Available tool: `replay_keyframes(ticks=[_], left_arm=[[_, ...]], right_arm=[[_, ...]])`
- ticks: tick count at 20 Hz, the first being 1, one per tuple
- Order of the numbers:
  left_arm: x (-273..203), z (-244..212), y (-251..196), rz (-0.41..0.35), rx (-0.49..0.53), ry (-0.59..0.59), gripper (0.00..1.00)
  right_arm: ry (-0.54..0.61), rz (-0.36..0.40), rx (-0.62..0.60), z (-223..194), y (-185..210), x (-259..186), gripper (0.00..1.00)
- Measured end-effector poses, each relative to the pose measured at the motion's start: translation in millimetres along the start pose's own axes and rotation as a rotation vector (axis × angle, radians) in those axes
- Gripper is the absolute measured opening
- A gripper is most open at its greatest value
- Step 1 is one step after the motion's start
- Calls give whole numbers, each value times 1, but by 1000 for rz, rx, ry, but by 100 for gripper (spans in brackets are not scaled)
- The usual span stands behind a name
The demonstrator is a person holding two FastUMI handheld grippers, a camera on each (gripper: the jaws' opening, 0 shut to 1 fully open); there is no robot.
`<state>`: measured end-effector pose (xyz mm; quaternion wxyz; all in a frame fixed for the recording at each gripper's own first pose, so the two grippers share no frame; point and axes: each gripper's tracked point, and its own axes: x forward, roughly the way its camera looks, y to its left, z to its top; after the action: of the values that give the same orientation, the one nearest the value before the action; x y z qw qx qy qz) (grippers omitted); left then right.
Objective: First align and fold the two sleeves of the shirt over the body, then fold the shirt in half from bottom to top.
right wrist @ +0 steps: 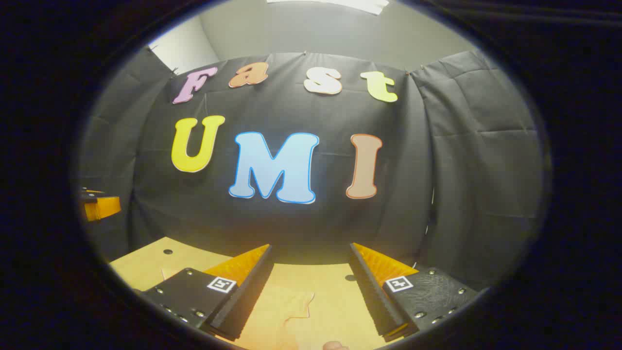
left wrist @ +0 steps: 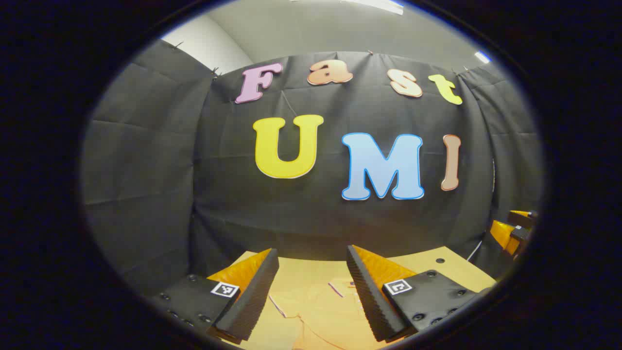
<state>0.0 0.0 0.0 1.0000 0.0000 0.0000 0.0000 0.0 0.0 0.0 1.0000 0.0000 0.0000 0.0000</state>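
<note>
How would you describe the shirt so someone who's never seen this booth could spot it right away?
Start at the black cloth wall and drop to the light wooden table at its foot. The shirt lies flat on that table, seen between the open fingers of the left gripper. It is the one soft, pale orange fabric piece there, close to the table's tone but marked by seams and a collar.

**Both cams up high, staring at the back wall**

The left gripper view rides above the bench, looking level across it at the booth wall, with the right tongs at its right edge. The right gripper view faces the same way from farther right, catching the left tongs at its left edge. Both share the wall and the bench's far edge.
</note>
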Motion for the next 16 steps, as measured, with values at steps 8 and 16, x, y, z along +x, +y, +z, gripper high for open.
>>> replay_keyframes(ticks=[8, 16], left_arm=[[17, 4, -24, -46, 32, -6, 94], [9, -3, -12, -19, 26, 15, 94]], right_arm=[[33, -16, -8, -8, -7, 7, 96], [50, -19, 6, -14, -7, 10, 96]])
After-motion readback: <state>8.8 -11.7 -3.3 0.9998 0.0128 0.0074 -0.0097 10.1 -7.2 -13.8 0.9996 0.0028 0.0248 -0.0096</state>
